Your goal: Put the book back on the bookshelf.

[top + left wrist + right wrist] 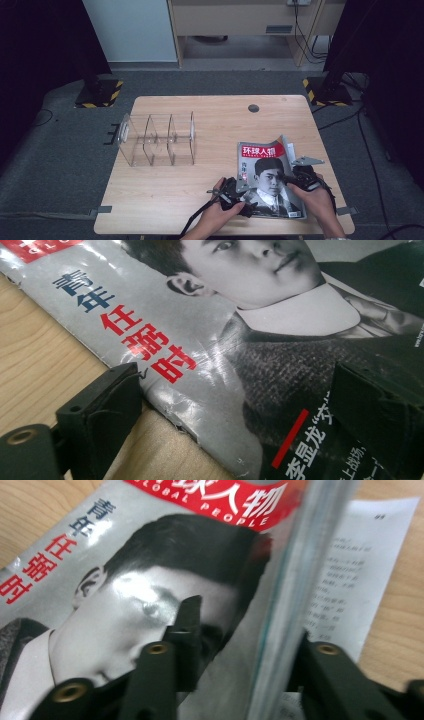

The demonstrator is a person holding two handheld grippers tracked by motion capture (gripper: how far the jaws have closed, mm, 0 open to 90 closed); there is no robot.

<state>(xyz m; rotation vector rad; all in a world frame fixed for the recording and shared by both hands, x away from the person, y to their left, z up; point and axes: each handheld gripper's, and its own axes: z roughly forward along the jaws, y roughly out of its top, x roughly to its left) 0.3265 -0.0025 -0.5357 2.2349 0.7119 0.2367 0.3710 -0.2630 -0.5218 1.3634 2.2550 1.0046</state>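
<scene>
A magazine with a black-and-white portrait and a red title band lies at the table's front right. In the left gripper view my left gripper is open, its jaws straddling the lower left edge of the magazine, one jaw on the wood, the other over the cover. From above, the left gripper sits at that corner. My right gripper is at the magazine's right edge, which curls upward. Its jaws close on the raised bundle of pages of the magazine, one finger on the cover, the other behind the pages.
A clear acrylic divider rack stands on the left half of the wooden table. A round cable hole is near the far edge. An inner printed page lies flat under the lifted part.
</scene>
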